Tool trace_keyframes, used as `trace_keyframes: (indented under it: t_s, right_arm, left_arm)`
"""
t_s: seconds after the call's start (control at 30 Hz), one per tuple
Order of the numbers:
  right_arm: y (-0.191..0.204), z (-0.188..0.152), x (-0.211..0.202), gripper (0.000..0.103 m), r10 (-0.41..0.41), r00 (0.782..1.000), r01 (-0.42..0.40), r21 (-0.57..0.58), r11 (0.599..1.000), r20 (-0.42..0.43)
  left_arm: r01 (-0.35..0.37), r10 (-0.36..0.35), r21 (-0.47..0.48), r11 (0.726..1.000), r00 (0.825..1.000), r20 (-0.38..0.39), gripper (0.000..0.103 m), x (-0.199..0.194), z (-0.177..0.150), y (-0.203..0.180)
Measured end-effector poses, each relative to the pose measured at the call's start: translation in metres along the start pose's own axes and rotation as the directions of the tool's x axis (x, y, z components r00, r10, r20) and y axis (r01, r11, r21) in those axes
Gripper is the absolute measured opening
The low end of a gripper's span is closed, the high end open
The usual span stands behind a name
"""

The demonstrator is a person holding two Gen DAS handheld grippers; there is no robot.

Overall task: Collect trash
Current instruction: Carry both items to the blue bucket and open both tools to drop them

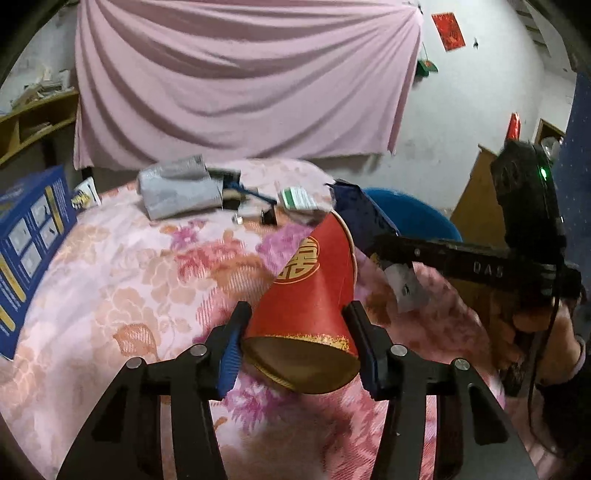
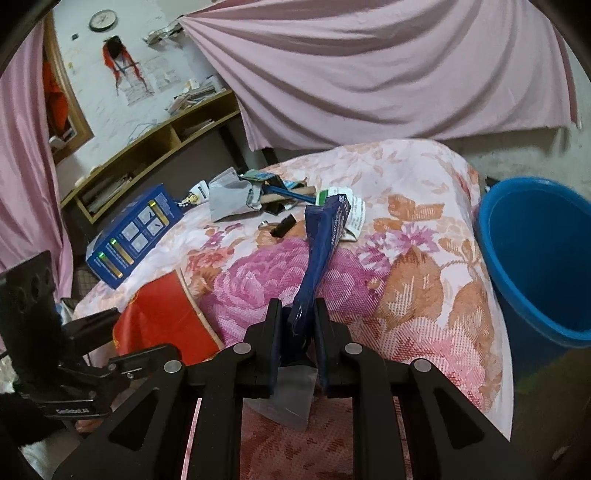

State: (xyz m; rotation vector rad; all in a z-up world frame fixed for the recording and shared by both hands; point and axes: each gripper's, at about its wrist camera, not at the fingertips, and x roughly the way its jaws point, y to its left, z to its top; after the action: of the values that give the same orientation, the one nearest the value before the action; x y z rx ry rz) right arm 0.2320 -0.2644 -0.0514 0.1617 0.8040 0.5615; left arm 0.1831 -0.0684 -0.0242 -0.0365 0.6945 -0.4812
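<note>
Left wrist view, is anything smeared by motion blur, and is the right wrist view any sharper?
Left wrist view: the grey crumpled plastic bag and the clutter behind it are smeared, while the red paper cup stays fairly crisp. Right wrist view: sharper overall, the floral bedspread weave reads clearly; both bend straight lines at the edges.

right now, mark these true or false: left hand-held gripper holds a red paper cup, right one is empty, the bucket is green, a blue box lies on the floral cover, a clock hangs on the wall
1. The left hand-held gripper holds a red paper cup. True.
2. The right hand-held gripper is empty. False: it is shut on a dark blue wrapper.
3. The bucket is green. False: it is blue.
4. A blue box lies on the floral cover. True.
5. A clock hangs on the wall. True.
</note>
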Motion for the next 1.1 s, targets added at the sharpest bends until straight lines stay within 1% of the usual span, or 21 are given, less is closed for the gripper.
trace_keyframes:
  t_s: [0.07, 0.17, 0.23, 0.33, 0.37, 0.43, 0.47, 0.5, 0.57, 0.67, 0.7, 0.73, 0.83, 0.87, 0.93, 1.07, 1.1]
  right_arm:
    - [0.003, 0.001, -0.005, 0.015, -0.007, 1.0, 0.008, -0.014, 1.0, 0.029]
    - [0.004, 0.004, -0.018, 0.015, -0.027, 0.994, 0.029, -0.023, 0.999, 0.105]
    - [0.002, 0.007, -0.031, 0.014, -0.045, 0.984, 0.049, -0.018, 0.999, 0.174]
    - [-0.003, 0.011, -0.054, 0.015, -0.087, 0.952, 0.094, -0.009, 0.996, 0.292]
    - [-0.005, 0.012, -0.063, 0.015, -0.113, 0.933, 0.123, -0.008, 0.992, 0.342]
    - [-0.01, 0.015, -0.077, 0.015, -0.149, 0.898, 0.164, -0.001, 0.986, 0.414]
    - [-0.013, 0.018, -0.086, 0.015, -0.17, 0.874, 0.187, 0.007, 0.982, 0.456]
    - [-0.016, 0.019, -0.092, 0.015, -0.184, 0.855, 0.204, 0.012, 0.979, 0.485]
    - [-0.024, 0.024, -0.107, 0.015, -0.233, 0.8, 0.265, 0.024, 0.964, 0.553]
    - [-0.035, 0.029, -0.12, 0.015, -0.29, 0.739, 0.331, 0.048, 0.942, 0.608]
    - [-0.041, 0.03, -0.124, 0.015, -0.312, 0.714, 0.354, 0.062, 0.933, 0.626]
    - [-0.046, 0.032, -0.127, 0.015, -0.332, 0.695, 0.375, 0.073, 0.924, 0.637]
    - [-0.062, 0.036, -0.13, 0.015, -0.397, 0.648, 0.439, 0.108, 0.892, 0.65]
    - [-0.067, 0.036, -0.131, 0.016, -0.41, 0.643, 0.444, 0.121, 0.888, 0.647]
    - [-0.083, 0.037, -0.132, 0.016, -0.43, 0.645, 0.431, 0.163, 0.887, 0.632]
    - [-0.111, 0.034, -0.131, 0.017, -0.477, 0.665, 0.426, 0.231, 0.874, 0.574]
    - [-0.118, 0.033, -0.13, 0.017, -0.485, 0.677, 0.422, 0.248, 0.872, 0.553]
  left_arm:
    - [-0.018, 0.019, -0.016, 1.0, 0.999, 0.04, 0.047, -0.004, 0.008, -0.001]
    - [-0.04, 0.046, -0.053, 0.998, 0.993, 0.105, 0.047, -0.007, 0.026, -0.002]
    - [-0.031, 0.042, -0.074, 0.997, 0.989, 0.145, 0.047, -0.007, 0.039, -0.004]
    - [-0.024, 0.036, -0.055, 0.998, 0.975, 0.219, 0.047, -0.006, 0.064, -0.019]
    - [-0.029, 0.037, -0.036, 0.999, 0.969, 0.242, 0.047, -0.004, 0.074, -0.027]
    - [-0.029, 0.03, -0.008, 1.0, 0.961, 0.275, 0.047, 0.001, 0.09, -0.04]
    - [-0.02, 0.017, 0.01, 1.0, 0.958, 0.287, 0.047, 0.006, 0.099, -0.048]
    - [-0.013, 0.005, 0.024, 1.0, 0.956, 0.293, 0.047, 0.011, 0.107, -0.054]
    - [-0.002, -0.016, 0.058, 0.998, 0.95, 0.312, 0.047, 0.021, 0.123, -0.069]
    - [0.013, -0.049, 0.108, 0.994, 0.94, 0.336, 0.047, 0.035, 0.14, -0.089]
    - [0.016, -0.057, 0.122, 0.992, 0.939, 0.339, 0.047, 0.042, 0.144, -0.094]
    - [0.019, -0.064, 0.134, 0.991, 0.938, 0.34, 0.047, 0.048, 0.147, -0.099]
    - [0.027, -0.074, 0.153, 0.988, 0.947, 0.313, 0.047, 0.072, 0.155, -0.114]
    - [0.032, -0.077, 0.154, 0.988, 0.953, 0.292, 0.047, 0.083, 0.157, -0.12]
    - [0.041, -0.078, 0.149, 0.988, 0.965, 0.249, 0.047, 0.1, 0.161, -0.13]
    - [0.054, -0.074, 0.131, 0.99, 0.985, 0.156, 0.047, 0.135, 0.159, -0.145]
    - [0.052, -0.069, 0.129, 0.99, 0.988, 0.136, 0.047, 0.141, 0.159, -0.148]
